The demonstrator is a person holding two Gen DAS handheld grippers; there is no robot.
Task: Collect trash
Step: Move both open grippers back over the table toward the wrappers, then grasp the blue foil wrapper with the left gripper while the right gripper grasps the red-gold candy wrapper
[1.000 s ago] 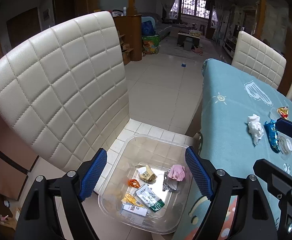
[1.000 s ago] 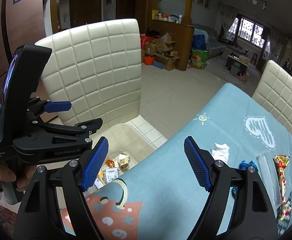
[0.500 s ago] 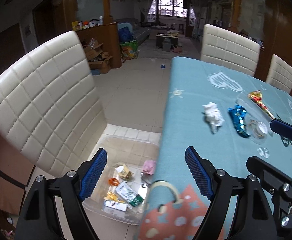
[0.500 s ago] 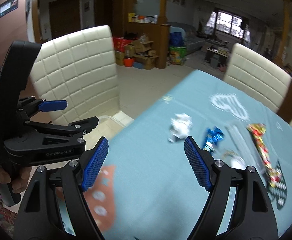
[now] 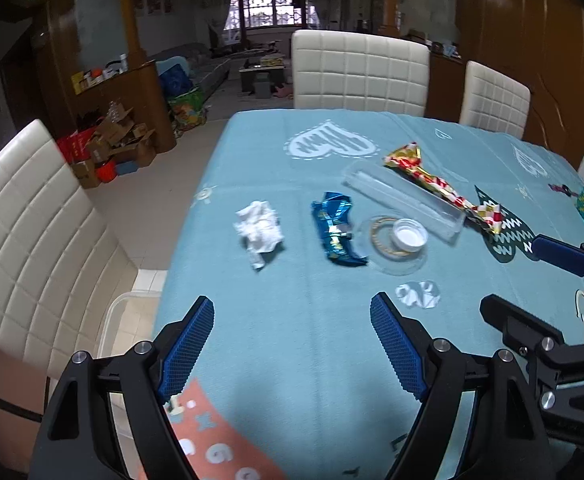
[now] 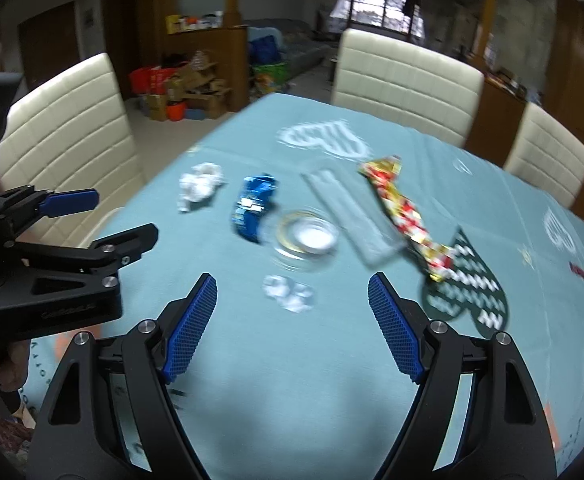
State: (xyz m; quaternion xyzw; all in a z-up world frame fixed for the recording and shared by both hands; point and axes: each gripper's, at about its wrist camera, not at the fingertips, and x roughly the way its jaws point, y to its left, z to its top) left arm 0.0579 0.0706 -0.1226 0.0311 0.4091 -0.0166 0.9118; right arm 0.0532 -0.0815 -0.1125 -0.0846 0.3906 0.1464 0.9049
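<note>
Trash lies in a row on the blue tablecloth (image 5: 292,340): a crumpled white tissue (image 5: 259,231) (image 6: 199,188), a blue foil wrapper (image 5: 335,229) (image 6: 254,208), a clear round lid with a white cap (image 5: 400,238) (image 6: 306,238), a clear plastic tray (image 5: 404,196) (image 6: 348,212) and a red-gold wrapper (image 5: 440,182) (image 6: 404,212). My left gripper (image 5: 292,344) is open and empty, short of the trash. My right gripper (image 6: 292,328) is open and empty, just before the lid. The clear bin (image 5: 120,320) shows only as a corner by the table's left edge.
White padded chairs stand at the left (image 5: 32,232) and at the far side (image 5: 360,72) (image 6: 404,80). The right gripper's body (image 5: 552,344) sits close to my left one on the right. Boxes and clutter (image 5: 108,148) lie on the floor beyond.
Both grippers have swung right, from over the floor bin to over the table. The trash row now lies straight ahead of both. Both stayed open and empty.
</note>
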